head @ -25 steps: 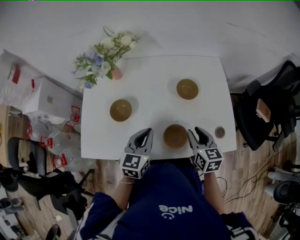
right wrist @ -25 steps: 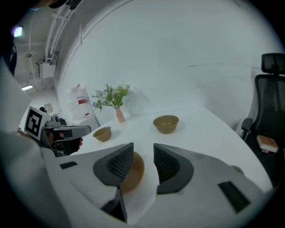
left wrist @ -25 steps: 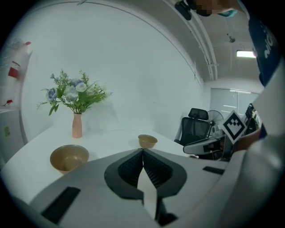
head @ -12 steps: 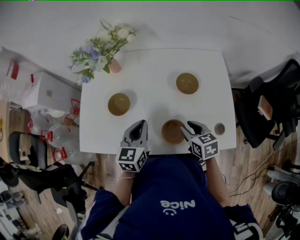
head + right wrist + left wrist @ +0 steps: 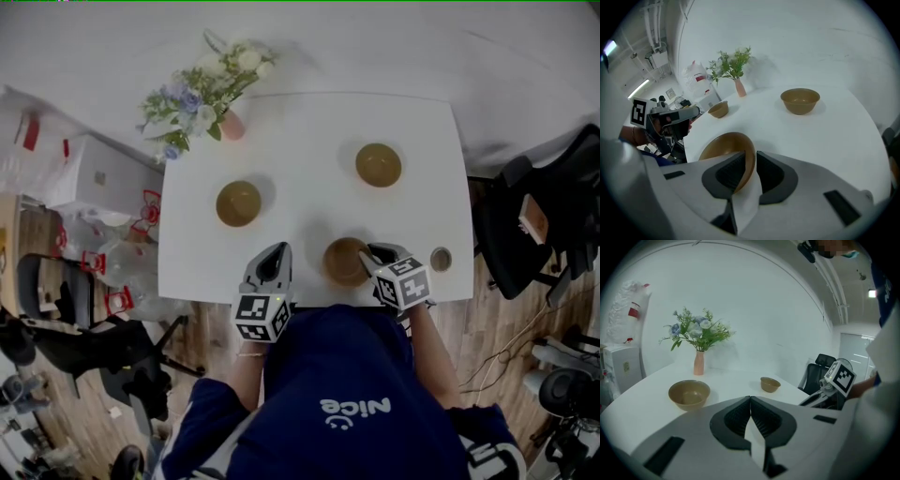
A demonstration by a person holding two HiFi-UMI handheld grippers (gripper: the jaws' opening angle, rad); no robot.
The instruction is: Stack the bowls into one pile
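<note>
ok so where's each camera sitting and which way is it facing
Head view: on the head, steeply down at the table; left gripper, right gripper, blue top show.
Left gripper view: on that gripper, along its shut jaws, across the table to the flowers.
Right gripper view: on that gripper, along jaws that have just been closing, the rim of the near bowl between them.
Shared: both gripper views show the flowers and the other gripper.

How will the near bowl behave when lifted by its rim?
Near bowl looks rigid with a thin wall, so probably keeps shape. Smooth surface may slip. Held at one rim edge, it likely tilts.
</note>
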